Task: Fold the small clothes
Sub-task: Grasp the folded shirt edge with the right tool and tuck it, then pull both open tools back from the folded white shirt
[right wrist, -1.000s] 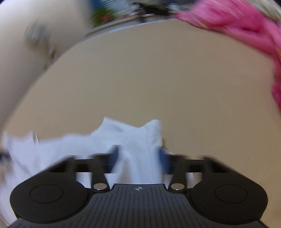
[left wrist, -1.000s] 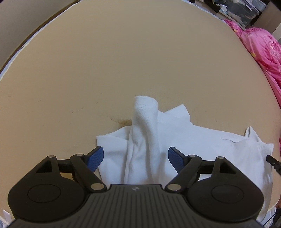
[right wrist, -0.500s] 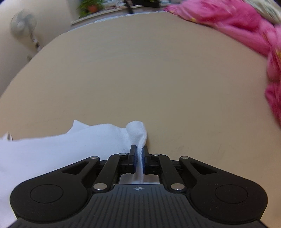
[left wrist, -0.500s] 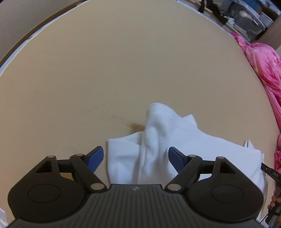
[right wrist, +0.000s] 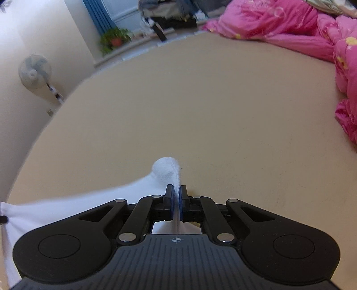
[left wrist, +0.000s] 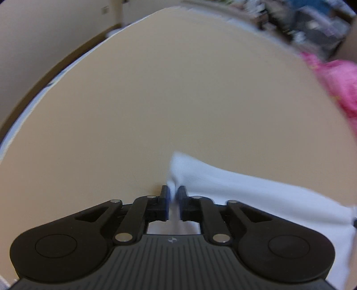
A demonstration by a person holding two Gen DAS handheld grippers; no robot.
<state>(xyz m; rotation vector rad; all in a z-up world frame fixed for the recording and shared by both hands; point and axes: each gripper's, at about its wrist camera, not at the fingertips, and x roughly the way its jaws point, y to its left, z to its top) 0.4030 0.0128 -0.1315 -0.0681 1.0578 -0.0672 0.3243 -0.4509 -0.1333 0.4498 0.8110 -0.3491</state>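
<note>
A small white garment (left wrist: 245, 191) hangs stretched between my two grippers above the beige bed surface (left wrist: 156, 111). My left gripper (left wrist: 173, 196) is shut on one corner of it; the cloth runs off to the right in the blurred left wrist view. My right gripper (right wrist: 177, 196) is shut on the other corner, a bunched tip (right wrist: 167, 169) sticking out past the fingers, and the white garment (right wrist: 67, 207) runs off to the left.
A pink quilt (right wrist: 301, 29) lies along the far right of the bed, also in the left wrist view (left wrist: 334, 84). A standing fan (right wrist: 34, 71), a potted plant (right wrist: 113, 40) and stacked bags (right wrist: 169, 15) stand beyond the bed (right wrist: 200, 100).
My left gripper went from open around the cloth to shut on its corner. Both grippers have lifted, and the garment now hangs taut between them.
</note>
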